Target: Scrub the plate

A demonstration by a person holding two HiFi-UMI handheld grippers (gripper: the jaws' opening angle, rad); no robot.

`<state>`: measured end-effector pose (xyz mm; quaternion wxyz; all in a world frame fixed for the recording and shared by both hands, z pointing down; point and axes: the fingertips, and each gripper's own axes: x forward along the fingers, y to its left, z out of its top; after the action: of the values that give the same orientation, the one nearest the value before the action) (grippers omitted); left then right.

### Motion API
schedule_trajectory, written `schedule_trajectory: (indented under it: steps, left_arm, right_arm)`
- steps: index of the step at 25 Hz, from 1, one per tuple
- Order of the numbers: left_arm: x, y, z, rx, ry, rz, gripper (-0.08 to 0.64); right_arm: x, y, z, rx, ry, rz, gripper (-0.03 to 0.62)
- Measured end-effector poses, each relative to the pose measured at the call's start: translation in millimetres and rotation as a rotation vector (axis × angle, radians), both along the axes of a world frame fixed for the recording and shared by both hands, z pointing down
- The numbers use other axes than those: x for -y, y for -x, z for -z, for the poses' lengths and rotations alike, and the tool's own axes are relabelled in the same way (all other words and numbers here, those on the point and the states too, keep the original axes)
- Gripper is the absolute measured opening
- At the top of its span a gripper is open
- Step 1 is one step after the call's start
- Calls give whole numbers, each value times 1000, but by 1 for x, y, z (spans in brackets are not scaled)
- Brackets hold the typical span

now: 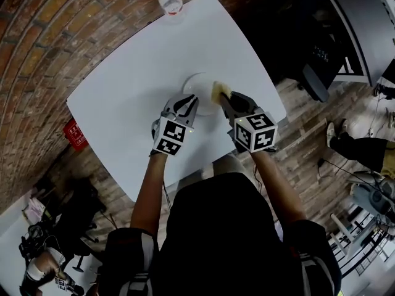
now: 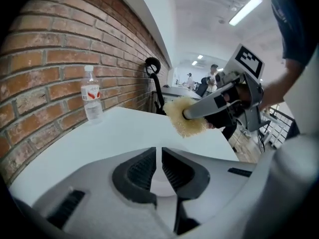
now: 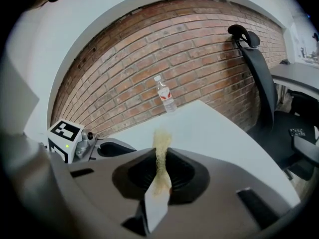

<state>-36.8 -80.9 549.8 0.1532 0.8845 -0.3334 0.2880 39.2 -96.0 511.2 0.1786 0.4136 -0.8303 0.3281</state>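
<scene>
A white plate is at the near middle of the white table. My left gripper is at the plate's near-left edge. In the left gripper view its jaws are shut on the thin white rim of the plate. My right gripper is shut on a yellow sponge at the plate's right edge. The sponge stands squeezed between the right gripper's pads. From the left gripper view the sponge hangs above the table, just ahead to the right.
A clear water bottle with a red label stands at the table's far edge by the brick wall. A black office chair stands beyond the table's right side. The person's body is at the near table edge.
</scene>
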Motion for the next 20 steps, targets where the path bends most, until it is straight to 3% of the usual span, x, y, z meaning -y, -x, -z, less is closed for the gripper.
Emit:
schedule_trajectory:
  steps: [2,12,13,16,20]
  left_arm:
    - [-3,2,-11,35,11,-25,20]
    - [12,-2,-26,48,31,-59,22]
    - [14,-3,-27,47,33,-58,33]
    - [15,-7,-30,48,46,-87,182]
    - [8,-10,-42,76,62,-168,243]
  right_arm:
    - [-2,1,-6,-1,16,5,52]
    - [0,-3,-25,44,93,-45,52]
    - [-1,-4,-27,46,96,-47,52]
    - [-1,-6,-30,40,101,-52,52]
    - [0,-9,-33,34,107,-53,51]
